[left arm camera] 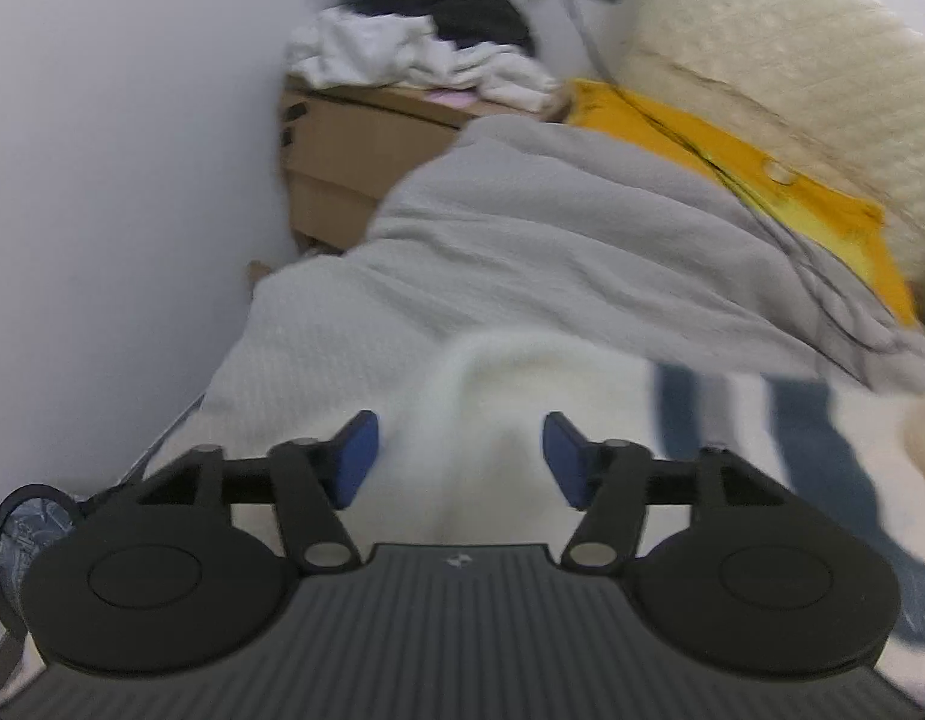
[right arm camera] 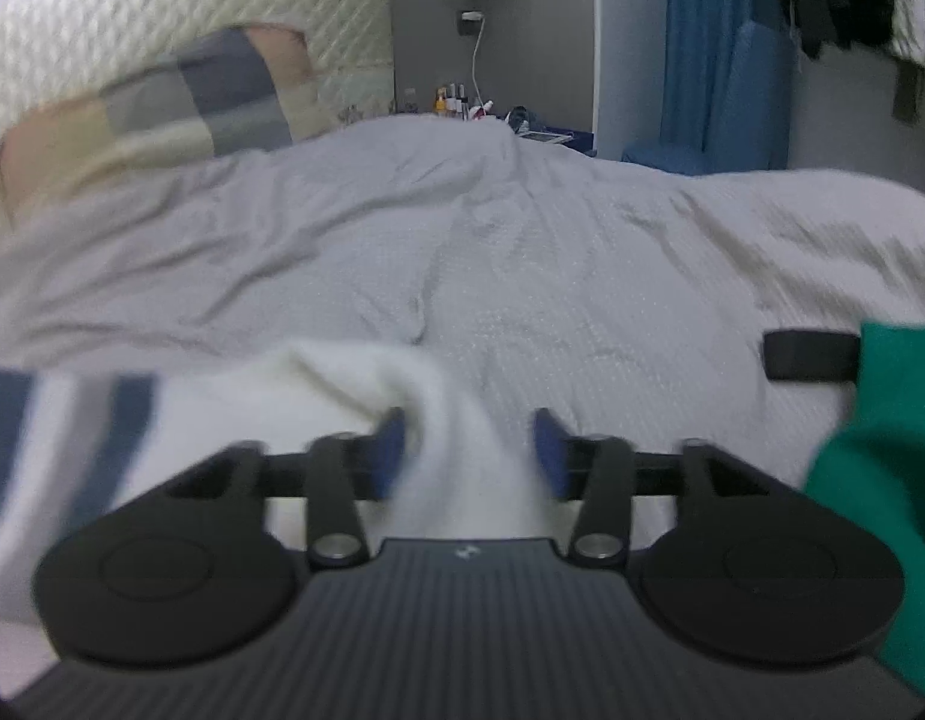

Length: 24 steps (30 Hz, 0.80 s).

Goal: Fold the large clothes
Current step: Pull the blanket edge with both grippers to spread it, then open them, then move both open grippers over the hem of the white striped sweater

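Grey bedding [left arm camera: 552,240] covered the bed, and on it lay the white garment with dark blue stripes [left arm camera: 732,450]. Both tongs stood parted: the left tongs [left arm camera: 459,459] straddled a raised white fold without pressing it, and the right tongs [right arm camera: 465,453] did likewise, one pad perhaps brushing cloth. This looked like a release after laying a fold down. Next, each would need a fresh edge to pinch for another fold.

Ahead of the white garment [right arm camera: 438,420] the bed [right arm camera: 582,276] lies open toward its far edge. A pillow [right arm camera: 180,102] (checked) blocks its far left corner; a cardboard box [left arm camera: 342,144] crowds the wall-side edge.
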Each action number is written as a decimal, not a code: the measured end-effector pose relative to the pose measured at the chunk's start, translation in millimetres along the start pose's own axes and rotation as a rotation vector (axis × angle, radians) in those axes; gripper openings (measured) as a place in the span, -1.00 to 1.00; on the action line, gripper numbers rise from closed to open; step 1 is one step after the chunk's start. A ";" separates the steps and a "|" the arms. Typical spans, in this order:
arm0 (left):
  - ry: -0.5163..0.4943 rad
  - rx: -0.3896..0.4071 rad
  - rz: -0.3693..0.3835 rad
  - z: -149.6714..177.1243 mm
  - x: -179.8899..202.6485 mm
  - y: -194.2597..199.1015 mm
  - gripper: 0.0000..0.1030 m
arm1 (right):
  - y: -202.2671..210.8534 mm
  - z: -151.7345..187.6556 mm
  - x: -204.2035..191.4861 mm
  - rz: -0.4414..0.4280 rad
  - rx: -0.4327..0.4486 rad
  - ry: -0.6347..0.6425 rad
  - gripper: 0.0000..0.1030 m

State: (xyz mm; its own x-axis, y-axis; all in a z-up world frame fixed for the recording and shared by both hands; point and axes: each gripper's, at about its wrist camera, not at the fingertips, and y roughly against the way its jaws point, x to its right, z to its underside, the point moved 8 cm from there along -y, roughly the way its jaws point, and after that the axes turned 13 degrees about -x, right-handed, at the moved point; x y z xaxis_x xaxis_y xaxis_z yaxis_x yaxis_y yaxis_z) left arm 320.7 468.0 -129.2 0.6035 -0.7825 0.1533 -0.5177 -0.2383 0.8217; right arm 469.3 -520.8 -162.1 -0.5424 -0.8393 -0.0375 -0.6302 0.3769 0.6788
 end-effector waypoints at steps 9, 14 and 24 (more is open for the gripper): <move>-0.086 -0.098 0.174 110.2 63.3 88.8 0.30 | 101.8 10.3 -15.0 -0.186 0.055 0.063 0.11; -0.124 -0.143 0.299 177.0 109.9 137.4 0.30 | 156.8 31.7 -22.2 -0.338 0.017 0.048 0.11; -0.082 -0.328 0.400 278.7 157.5 158.7 0.30 | 281.6 106.4 -44.4 -0.640 0.064 0.189 0.11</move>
State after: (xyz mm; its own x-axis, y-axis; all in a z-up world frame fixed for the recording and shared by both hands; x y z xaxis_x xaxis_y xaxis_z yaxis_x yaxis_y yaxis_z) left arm 164.6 146.7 -127.7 0.3409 -0.8211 0.4578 -0.4727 0.2712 0.8385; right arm 256.8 -335.7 -47.2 0.0525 -0.9569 -0.2855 -0.8301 -0.2008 0.5202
